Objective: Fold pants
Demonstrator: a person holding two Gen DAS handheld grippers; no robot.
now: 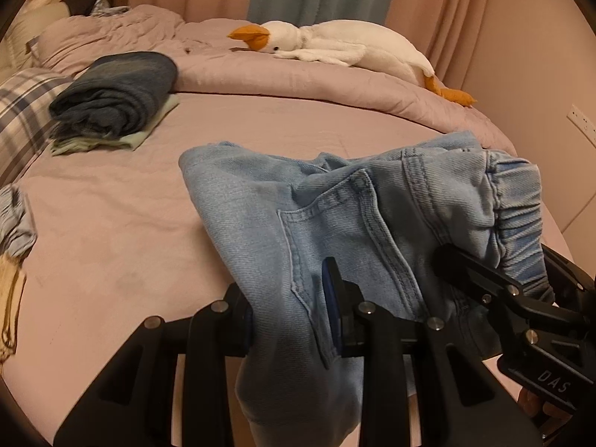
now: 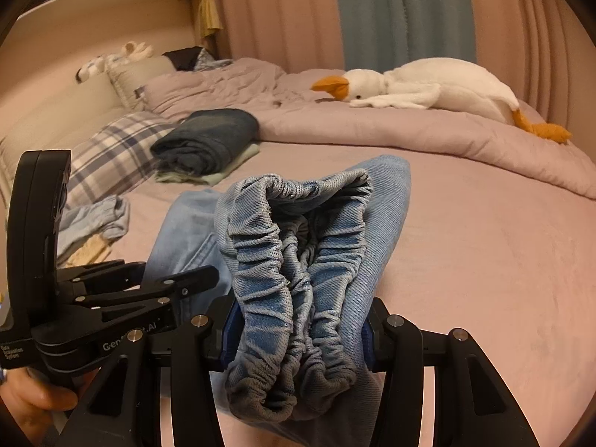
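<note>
Left wrist view first: the left gripper [image 1: 288,320] sits at six o'clock, clenched on a fold of the light blue denim pants with an elastic waistband [image 1: 335,219]. The cloth drapes over the fingers and hides the pads almost wholly; only a blue sliver of one shows. At four o'clock the right gripper [image 1: 495,275] comes in from the edge, its fingers clamped on the gathered waistband, its body cut off by the frame. Fingertips of the person's hand [image 1: 536,404] peek out beneath it. The pants spread toward twelve o'clock over the pink bed sheet [image 1: 111,231]. At ten o'clock lies a folded stack of dark blue jeans over pale green cloth [image 1: 115,97]; at one o'clock a white plush goose with an orange bill [image 1: 335,46].

Right wrist view: the right gripper [image 2: 298,331] grasps the bunched waistband at six o'clock, the folds swallowing both pads. The left gripper [image 2: 178,285] reaches in level from nine o'clock, its fingertips lost behind the denim. The person's other hand [image 2: 33,398] grips its handle at eight o'clock, partly cut off.
</note>
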